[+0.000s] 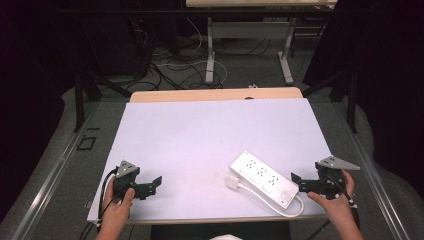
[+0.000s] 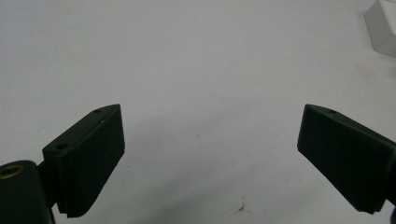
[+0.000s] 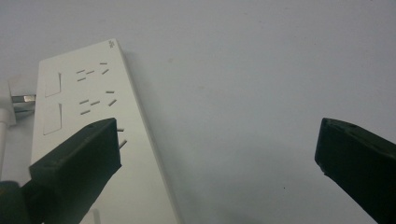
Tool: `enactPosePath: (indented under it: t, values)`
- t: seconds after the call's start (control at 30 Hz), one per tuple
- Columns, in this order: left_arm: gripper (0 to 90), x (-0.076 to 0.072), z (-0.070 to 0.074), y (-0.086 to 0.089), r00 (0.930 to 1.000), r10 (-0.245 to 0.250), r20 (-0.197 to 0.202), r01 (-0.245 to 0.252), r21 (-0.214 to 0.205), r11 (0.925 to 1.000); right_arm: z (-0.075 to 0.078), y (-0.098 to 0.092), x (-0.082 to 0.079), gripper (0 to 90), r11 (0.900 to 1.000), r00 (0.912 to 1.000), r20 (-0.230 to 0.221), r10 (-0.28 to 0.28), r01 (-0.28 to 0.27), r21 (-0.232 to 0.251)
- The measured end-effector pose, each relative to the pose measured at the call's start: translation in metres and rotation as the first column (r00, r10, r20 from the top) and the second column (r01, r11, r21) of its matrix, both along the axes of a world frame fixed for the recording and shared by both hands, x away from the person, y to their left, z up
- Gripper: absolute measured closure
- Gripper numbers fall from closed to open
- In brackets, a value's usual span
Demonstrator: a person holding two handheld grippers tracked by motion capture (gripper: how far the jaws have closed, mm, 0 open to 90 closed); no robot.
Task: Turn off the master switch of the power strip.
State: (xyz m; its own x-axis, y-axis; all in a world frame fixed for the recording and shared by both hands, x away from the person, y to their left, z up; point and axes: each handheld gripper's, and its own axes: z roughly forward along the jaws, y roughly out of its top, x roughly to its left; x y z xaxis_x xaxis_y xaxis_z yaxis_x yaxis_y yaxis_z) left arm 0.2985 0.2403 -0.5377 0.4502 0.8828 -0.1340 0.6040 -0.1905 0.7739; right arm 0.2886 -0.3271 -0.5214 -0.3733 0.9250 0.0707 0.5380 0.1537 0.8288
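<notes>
Fingers (image 3: 74,163) of right gripper (image 1: 299,183) spread wide, empty, just beside near end of white power strip (image 1: 264,178) lying flat near right front edge of tabletop (image 1: 200,135); left gripper (image 1: 156,183) likewise wide open, empty, well apart at left front.

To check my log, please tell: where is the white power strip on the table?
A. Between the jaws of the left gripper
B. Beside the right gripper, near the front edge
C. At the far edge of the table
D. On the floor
B: the power strip lies just left of the open right gripper, near the front edge of the table.
</notes>
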Motion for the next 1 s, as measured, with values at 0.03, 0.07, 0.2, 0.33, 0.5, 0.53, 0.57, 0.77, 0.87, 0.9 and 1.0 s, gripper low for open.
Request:
enactPosePath:
  t: [0.03,0.07,0.2,0.33,0.5,0.53,0.57,0.77,0.87,0.9,1.0]
  values:
    - [7.9,0.0,0.0,0.0,1.0,0.001,-0.002,-0.001,-0.001,1.0,0.001,0.002,-0.001,0.0,1.0,1.0,-0.004,0.0,0.0,0.003]
    - [8.0,0.0,0.0,0.0,1.0,0.0,-0.002,0.0,-0.001,1.0,0.001,0.003,-0.001,0.0,1.0,0.9999,-0.006,0.008,-0.008,0.002]
    - [8.3,0.0,0.0,0.0,1.0,-0.001,-0.003,0.001,-0.004,1.0,0.003,0.008,-0.004,0.1,0.9999,0.9999,-0.012,0.009,-0.009,0.006]
    - [8.7,0.0,0.0,0.0,1.0,-0.002,-0.004,0.002,-0.005,1.0,0.006,0.013,-0.007,0.1,0.9996,0.9995,-0.015,0.028,-0.028,-0.005]
    - [9.0,-0.001,0.0,0.0,1.0,-0.005,-0.003,0.005,-0.004,1.0,0.008,0.017,-0.009,0.1,0.998,0.9982,-0.024,0.056,-0.056,-0.03]
    - [9.1,-0.001,0.0,0.0,1.0,-0.004,-0.004,0.004,-0.004,1.0,0.009,0.019,-0.009,0.6,0.9974,0.9979,-0.023,0.06,-0.061,-0.038]
    - [9.1,-0.001,0.0,0.0,1.0,-0.003,-0.004,0.003,-0.004,1.0,0.009,0.019,-0.009,0.6,0.9974,0.9979,-0.023,0.06,-0.061,-0.038]
    - [9.3,-0.001,0.0,0.0,0.9999,-0.006,-0.009,0.006,-0.007,1.0,0.012,0.022,-0.012,1.9,0.9959,0.9968,-0.023,0.076,-0.077,-0.046]
    - [9.5,-0.001,0.0,0.0,0.9999,-0.01,-0.012,0.01,-0.003,0.9999,0.011,0.026,-0.012,2.2,0.9933,0.9952,-0.03,0.093,-0.095,-0.066]
    - [9.5,-0.001,0.0,-0.001,0.9999,-0.008,-0.009,0.008,-0.004,1.0,0.011,0.028,-0.013,2.6,0.9916,0.9938,-0.037,0.105,-0.107,-0.073]
    - [9.5,-0.001,-0.001,-0.001,1.0,-0.008,-0.005,0.008,-0.004,1.0,0.011,0.029,-0.013,2.6,0.9898,0.9927,-0.041,0.113,-0.116,-0.082]
